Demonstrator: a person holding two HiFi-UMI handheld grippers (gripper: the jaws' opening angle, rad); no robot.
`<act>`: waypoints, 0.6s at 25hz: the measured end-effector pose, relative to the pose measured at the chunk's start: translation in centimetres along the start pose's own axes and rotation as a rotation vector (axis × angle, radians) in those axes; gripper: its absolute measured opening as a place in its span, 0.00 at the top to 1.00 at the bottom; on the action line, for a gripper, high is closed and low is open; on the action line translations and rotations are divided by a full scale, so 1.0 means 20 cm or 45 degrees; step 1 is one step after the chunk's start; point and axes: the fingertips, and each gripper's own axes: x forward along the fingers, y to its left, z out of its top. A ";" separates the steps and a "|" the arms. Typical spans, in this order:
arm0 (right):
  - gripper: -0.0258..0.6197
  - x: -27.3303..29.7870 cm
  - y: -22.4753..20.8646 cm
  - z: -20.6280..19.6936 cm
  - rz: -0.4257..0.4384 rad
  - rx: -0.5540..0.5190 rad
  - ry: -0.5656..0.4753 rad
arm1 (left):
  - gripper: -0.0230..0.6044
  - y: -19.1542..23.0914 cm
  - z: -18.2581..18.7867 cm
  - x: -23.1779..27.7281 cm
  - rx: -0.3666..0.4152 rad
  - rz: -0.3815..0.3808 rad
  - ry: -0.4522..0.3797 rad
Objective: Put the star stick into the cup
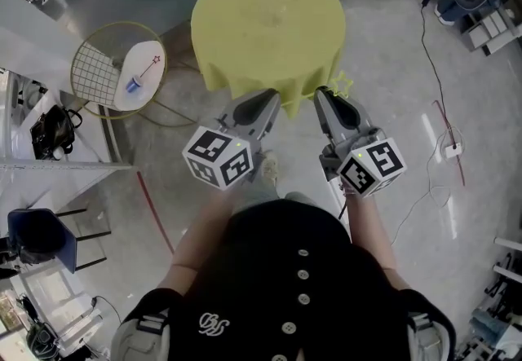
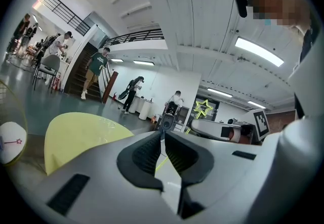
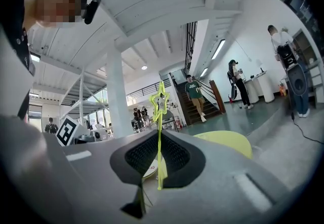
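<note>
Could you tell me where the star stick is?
The star stick is clamped upright in the right gripper, star above the jaws, beside the yellow table in head view.

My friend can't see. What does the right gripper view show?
The right gripper holds a thin yellow-green star stick upright, its star above the shut jaws. Behind stands a yellow-covered round table in a big hall with people.
</note>
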 end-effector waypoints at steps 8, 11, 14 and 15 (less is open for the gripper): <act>0.94 0.30 -0.10 0.06 -0.030 -0.019 -0.017 | 0.91 0.22 0.14 0.15 0.007 -0.059 -0.002; 0.93 0.39 -0.13 0.06 -0.034 -0.024 -0.019 | 0.91 0.31 0.17 0.18 0.007 -0.056 -0.004; 0.94 0.44 -0.14 0.08 -0.036 -0.039 -0.031 | 0.91 0.38 0.18 0.21 0.007 -0.057 -0.004; 0.94 0.45 -0.16 0.08 -0.046 -0.036 -0.035 | 0.91 0.40 0.19 0.22 0.006 -0.061 -0.002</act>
